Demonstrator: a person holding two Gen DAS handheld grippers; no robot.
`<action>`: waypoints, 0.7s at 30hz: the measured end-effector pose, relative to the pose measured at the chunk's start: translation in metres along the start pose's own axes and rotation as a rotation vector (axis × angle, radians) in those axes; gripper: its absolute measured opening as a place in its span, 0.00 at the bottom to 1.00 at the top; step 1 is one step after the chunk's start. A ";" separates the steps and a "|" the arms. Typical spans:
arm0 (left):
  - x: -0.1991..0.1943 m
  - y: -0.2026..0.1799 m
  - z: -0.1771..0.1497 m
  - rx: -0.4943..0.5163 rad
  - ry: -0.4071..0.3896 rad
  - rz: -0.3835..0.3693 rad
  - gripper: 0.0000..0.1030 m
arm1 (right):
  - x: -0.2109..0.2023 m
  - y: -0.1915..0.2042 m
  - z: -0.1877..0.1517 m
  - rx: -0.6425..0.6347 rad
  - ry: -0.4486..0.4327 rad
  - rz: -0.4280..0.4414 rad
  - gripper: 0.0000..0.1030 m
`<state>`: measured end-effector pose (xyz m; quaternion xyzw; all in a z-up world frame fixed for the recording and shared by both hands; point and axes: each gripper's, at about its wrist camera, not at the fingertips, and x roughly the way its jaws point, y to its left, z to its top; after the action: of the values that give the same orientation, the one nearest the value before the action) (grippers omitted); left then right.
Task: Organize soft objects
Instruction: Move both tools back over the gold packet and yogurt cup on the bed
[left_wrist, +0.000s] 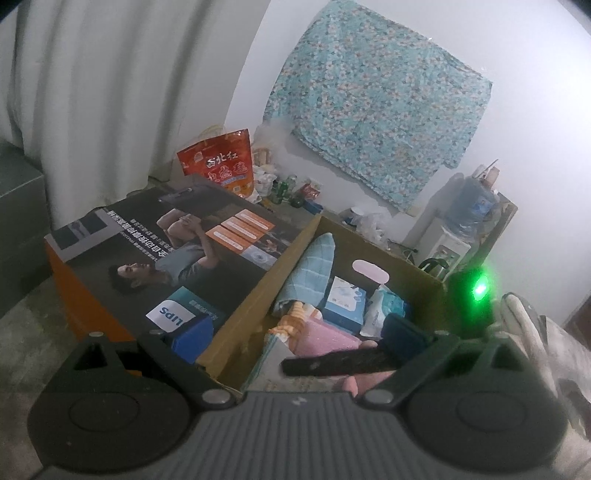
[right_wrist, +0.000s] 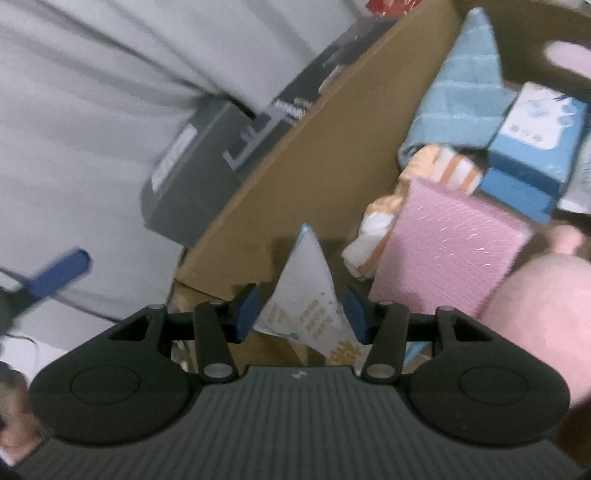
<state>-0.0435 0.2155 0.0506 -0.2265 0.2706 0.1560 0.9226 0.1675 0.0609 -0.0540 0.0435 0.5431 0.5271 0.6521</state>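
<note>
Room: we see a white wall hung with a floral cloth (left_wrist: 376, 110), and a grey curtain (left_wrist: 110, 92) to its left.
Right gripper (right_wrist: 301, 314): our jaws stand part open, pads clear of the white pack (right_wrist: 306, 295) between them.
Left gripper (left_wrist: 295, 347): wide open, empty.
Box (left_wrist: 251, 280): cardboard, holding the pack, a pink sponge (right_wrist: 443, 254), striped cloth (right_wrist: 436, 170), blue towel (right_wrist: 461, 99).
Only left view: printed carton (left_wrist: 166, 254), red bag (left_wrist: 218, 162).

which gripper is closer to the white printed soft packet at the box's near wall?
Right. The right gripper straddles the white printed soft packet, fingers apart. The left gripper hangs over the box's near edge.
</note>
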 end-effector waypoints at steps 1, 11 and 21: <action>0.000 -0.001 0.000 -0.001 0.000 -0.005 0.96 | -0.012 -0.003 0.000 0.006 -0.022 0.006 0.50; -0.003 -0.041 -0.018 0.071 0.037 -0.141 0.99 | -0.167 -0.043 -0.073 0.143 -0.369 0.005 0.67; 0.017 -0.147 -0.064 0.301 0.159 -0.369 0.99 | -0.277 -0.090 -0.242 0.326 -0.626 -0.209 0.74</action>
<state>0.0033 0.0612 0.0416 -0.1438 0.3166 -0.0752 0.9346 0.0831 -0.3068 -0.0255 0.2504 0.3956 0.3256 0.8215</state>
